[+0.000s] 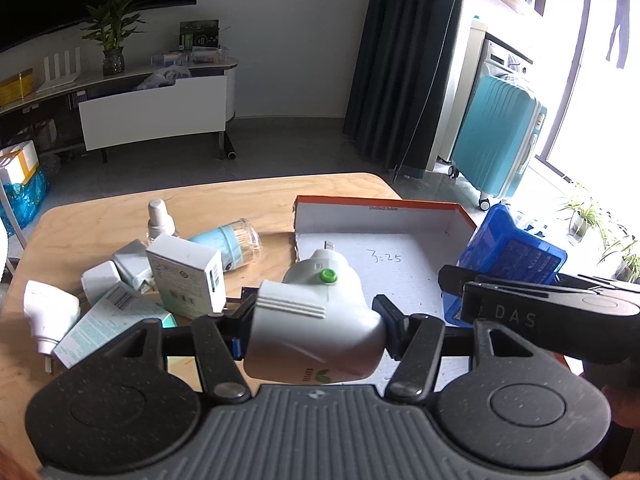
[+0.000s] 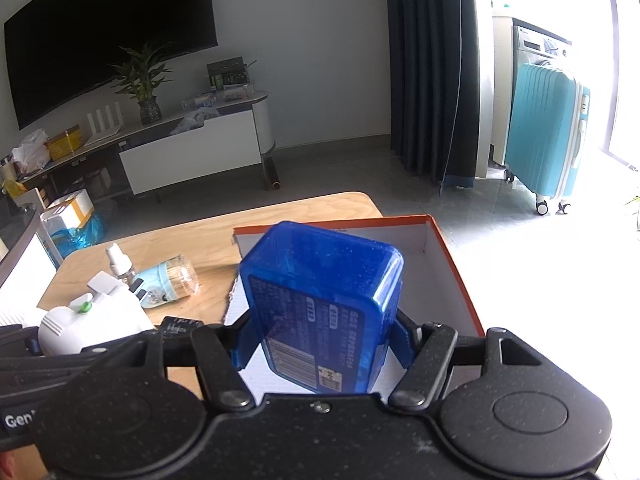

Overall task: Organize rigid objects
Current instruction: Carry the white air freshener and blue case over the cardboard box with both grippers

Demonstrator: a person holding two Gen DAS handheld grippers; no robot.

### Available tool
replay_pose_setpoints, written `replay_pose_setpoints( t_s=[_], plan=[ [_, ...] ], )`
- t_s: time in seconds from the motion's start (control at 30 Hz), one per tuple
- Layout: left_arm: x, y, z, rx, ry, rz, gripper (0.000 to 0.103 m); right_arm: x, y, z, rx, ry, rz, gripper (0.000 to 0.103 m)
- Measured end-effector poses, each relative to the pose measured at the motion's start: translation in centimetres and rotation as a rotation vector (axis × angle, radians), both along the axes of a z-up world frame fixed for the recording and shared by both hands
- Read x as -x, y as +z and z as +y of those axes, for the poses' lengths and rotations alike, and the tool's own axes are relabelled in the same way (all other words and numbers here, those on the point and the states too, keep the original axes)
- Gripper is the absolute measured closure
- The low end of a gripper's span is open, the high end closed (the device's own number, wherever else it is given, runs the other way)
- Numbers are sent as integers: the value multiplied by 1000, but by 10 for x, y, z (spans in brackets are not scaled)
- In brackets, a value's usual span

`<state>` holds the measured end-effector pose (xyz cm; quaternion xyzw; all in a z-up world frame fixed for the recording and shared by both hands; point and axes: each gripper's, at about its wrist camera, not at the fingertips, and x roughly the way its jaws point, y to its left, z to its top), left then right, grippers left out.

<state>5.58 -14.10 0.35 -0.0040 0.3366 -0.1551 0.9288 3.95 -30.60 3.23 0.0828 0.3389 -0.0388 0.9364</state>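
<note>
A light wooden table (image 1: pixel 224 200) with rounded corners carried a clutter of small goods at its left end: a white spray bottle (image 1: pixel 159 216) standing upright, a pale blue jar with a clear cap (image 1: pixel 230 242) lying on its side, a white carton (image 1: pixel 185 280) propped among white plug-in devices (image 1: pixel 50 314), and a mint-and-white printed box (image 1: pixel 108 320) lying flat. At the right end sat a shallow open cardboard box (image 1: pixel 380 212) with an orange rim and white interior, "3:25" handwritten on its floor.
</note>
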Motion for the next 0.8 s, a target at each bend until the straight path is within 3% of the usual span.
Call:
replay_pose_setpoints(
  t_s=[0.8],
  plan=[
    [-27,-14,-35,-9,-43,42,43,-35,-2,-41,27,6,31,24]
  ],
)
